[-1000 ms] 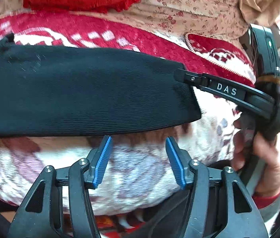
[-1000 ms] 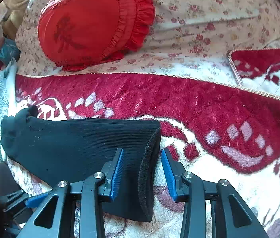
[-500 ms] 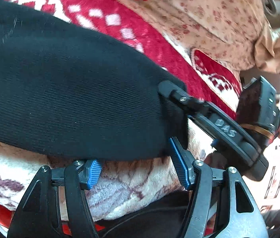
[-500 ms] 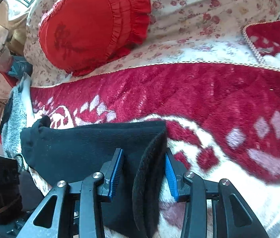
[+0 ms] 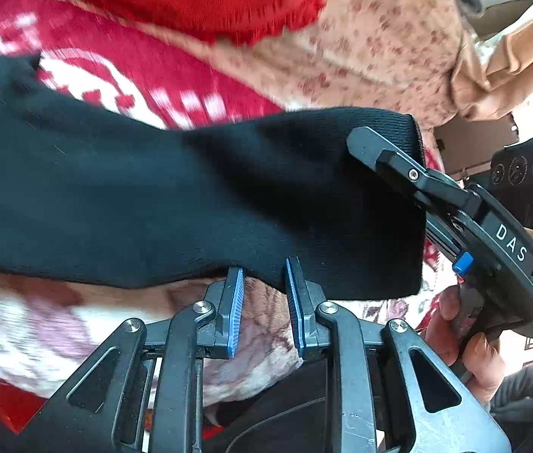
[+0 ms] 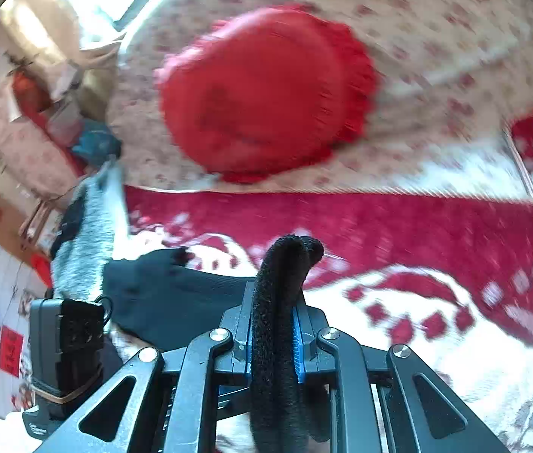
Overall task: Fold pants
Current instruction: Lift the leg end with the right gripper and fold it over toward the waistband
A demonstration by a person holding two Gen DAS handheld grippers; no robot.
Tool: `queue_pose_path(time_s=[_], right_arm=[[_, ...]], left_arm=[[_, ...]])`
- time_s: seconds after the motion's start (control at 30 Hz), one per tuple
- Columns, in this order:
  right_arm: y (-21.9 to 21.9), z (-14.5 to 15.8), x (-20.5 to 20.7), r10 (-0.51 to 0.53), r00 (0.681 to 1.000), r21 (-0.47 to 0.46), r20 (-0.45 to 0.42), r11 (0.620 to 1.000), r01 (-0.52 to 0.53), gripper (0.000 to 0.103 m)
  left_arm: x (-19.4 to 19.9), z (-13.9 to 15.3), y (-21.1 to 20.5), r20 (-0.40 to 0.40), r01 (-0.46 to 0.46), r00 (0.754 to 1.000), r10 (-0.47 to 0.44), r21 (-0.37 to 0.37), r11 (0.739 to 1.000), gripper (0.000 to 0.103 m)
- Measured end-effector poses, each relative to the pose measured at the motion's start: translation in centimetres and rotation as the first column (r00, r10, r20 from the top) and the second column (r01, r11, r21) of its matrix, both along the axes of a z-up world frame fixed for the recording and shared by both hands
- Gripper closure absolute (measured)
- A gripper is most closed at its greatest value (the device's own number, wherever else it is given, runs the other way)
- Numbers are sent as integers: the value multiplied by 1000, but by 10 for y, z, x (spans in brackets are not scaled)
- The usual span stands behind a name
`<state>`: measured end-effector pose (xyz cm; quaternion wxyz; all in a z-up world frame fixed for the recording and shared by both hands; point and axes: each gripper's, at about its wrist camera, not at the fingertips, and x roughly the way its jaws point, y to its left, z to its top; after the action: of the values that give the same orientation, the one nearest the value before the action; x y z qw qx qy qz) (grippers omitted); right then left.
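Clamped with the right tongs on a thick, fuzzy folded edge of the black knit pants. Just been closing, with that roll of cloth standing upright between the blue pads and curling over above their tips. Seen from the left wrist camera as a long black finger laid across the far right end of the pants, with a person's hand wrapped around the handle below it.

Narrowed too on the left tongs, just been closing, yet showing a plain slit between the ribbed blue pads. Meeting the lower hem of the pants right at the fingertips; cannot tell whether nipped there or merely touching. Through the slit, only blanket.

Stretched as a dark band across the left view, from the right tongs at one end to a bunched end at the far left. Lying beneath: a plush red and white patterned blanket, and beyond that a cream sheet printed with small red flowers. Resting on the sheet, well behind the pants, a round red cushion with a ruffled rim, blurred in both views.
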<state>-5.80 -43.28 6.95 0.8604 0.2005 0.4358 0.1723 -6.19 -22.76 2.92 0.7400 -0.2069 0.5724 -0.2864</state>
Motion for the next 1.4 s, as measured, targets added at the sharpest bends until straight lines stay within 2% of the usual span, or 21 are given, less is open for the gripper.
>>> queue_pose_path(time_s=[0.13,0.23,0.4,0.5,0.53,0.6,0.67,0.77,0.87,0.93,1.0,1.03,1.1,1.17,1.27,1.4], right_arm=[[48,20,9,85,996,28,28,996,-85,88],[86,14,23,128,992,42,19,991,-128,88],[152,-36,55,180,981,110,-71,979,-171,87],[179,-86,77,193,960,178,-203,971,-157,80],[181,-92,77,199,954,202,-223,967,-154,79],[180,-87,74,215,957,236,-197,957,-167,73],[172,-69,67,201,967,190,-155,967,-170,69],[157,-43,56,146,984,21,-104,989,-145,69],[149,-36,42,131,987,-224,-96,963,-149,70],[144,-40,35,121,988,-280,-99,949,-144,71],[137,-51,31,125,984,-261,-125,953,-155,72],[136,-57,30,122,984,-271,-133,950,-154,73],[133,-67,31,116,984,-290,-135,945,-152,73],[133,-70,33,104,986,-285,-131,948,-138,74],[134,-57,34,100,989,-275,-108,953,-127,74],[137,-43,26,127,988,-282,-84,948,-146,74]], left_arm=[[5,19,54,96,-66,994,59,67,996,83],[14,19,98,133,-141,983,124,130,981,82],[35,1,157,109,-235,970,219,167,958,82],[42,-6,171,114,-259,964,240,193,946,82],[42,-8,174,116,-257,964,237,197,946,76],[44,-12,172,112,-234,970,215,209,949,69],[45,-14,162,111,-216,974,196,214,953,68],[42,-15,151,108,-176,982,156,224,958,63],[41,-23,133,91,-137,989,117,263,955,62],[43,-30,120,87,-113,992,93,278,954,62],[49,-35,108,110,-100,991,70,300,949,63],[52,-36,103,121,-98,991,63,309,946,73],[60,-35,93,147,-89,988,44,315,945,86],[66,-27,88,165,-81,986,26,335,939,89],[71,-8,90,237,-89,971,11,324,942,90],[73,-10,101,238,-99,971,16,342,934,90]])
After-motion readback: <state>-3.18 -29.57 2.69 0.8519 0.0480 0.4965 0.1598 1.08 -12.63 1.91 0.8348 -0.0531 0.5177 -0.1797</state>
